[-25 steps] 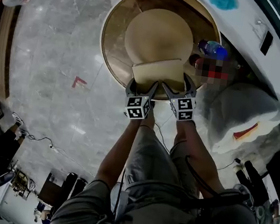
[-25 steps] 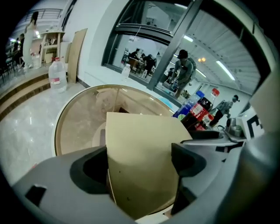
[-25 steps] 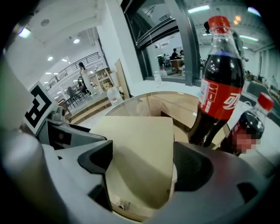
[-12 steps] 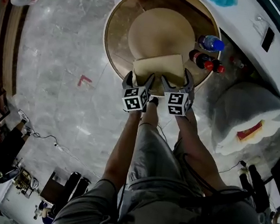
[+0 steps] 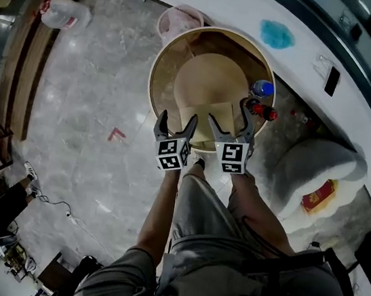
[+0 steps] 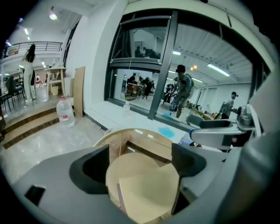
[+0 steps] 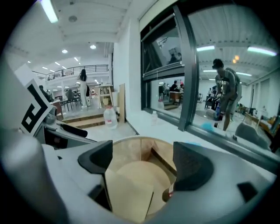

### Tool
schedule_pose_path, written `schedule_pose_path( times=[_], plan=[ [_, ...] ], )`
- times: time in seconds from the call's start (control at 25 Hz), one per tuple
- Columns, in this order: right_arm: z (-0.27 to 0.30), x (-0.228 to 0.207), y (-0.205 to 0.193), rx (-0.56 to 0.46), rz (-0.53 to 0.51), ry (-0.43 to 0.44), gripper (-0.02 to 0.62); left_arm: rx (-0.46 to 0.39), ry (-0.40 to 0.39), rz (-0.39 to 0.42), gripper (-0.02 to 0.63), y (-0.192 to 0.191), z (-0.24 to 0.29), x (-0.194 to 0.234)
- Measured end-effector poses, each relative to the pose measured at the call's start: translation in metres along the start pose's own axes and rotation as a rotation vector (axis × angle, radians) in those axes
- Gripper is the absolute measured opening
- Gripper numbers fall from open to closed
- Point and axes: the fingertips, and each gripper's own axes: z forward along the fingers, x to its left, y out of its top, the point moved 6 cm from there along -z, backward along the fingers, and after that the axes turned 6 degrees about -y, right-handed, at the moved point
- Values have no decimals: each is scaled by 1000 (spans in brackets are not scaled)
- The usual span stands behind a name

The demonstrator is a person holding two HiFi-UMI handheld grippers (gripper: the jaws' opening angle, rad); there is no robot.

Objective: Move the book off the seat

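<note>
hovering open-jawed above the book at the seat's front edge

the book (image 6: 148,192), a thin tan slab, lies at the near edge of the round seat cushion (image 5: 209,79), overlapping its front. each gripper view shows it low in the gap between that gripper's own jaws. the left gripper (image 5: 177,119) has its jaws spread about as wide as they go, and no pad presses on the book. the right gripper (image 5: 229,119) is the same, jaws well apart and clamped on nothing. i cannot tell whether the book's near edge leans on the grippers or rests on the cushion alone. the two grippers hang side by side on the near side of the cushion, tipped down at it. this is probably so each can take one near corner and the flat book comes away level.

the chair shell (image 5: 161,65) rings the cushion with a raised rim, so the book likely has to leave upward or toward the person. inside the shell, right of the cushion, stand a blue-capped bottle (image 5: 262,88) and a dark bottle (image 5: 263,110) with a red cap. a sideways sweep that way could knock them over. beyond the cushion sits a pink basket (image 5: 181,20), and well to its left a water jug (image 5: 61,11) lies on the floor.
</note>
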Motion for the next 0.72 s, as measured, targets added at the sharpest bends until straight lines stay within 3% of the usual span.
schedule_pose_path(
  times=[0.16, 0.4, 0.72],
  plan=[
    [-40, -4, 67, -64, 35, -10, 436, -89, 7, 49, 456, 66, -47, -23],
    [-72, -28, 195, -243, 37, -18, 436, -301, 30, 132, 456, 193, -104, -45],
    [-163, -71, 323, -407, 61, -67, 436, -489, 63, 191, 456, 306, -208, -84]
  ],
)
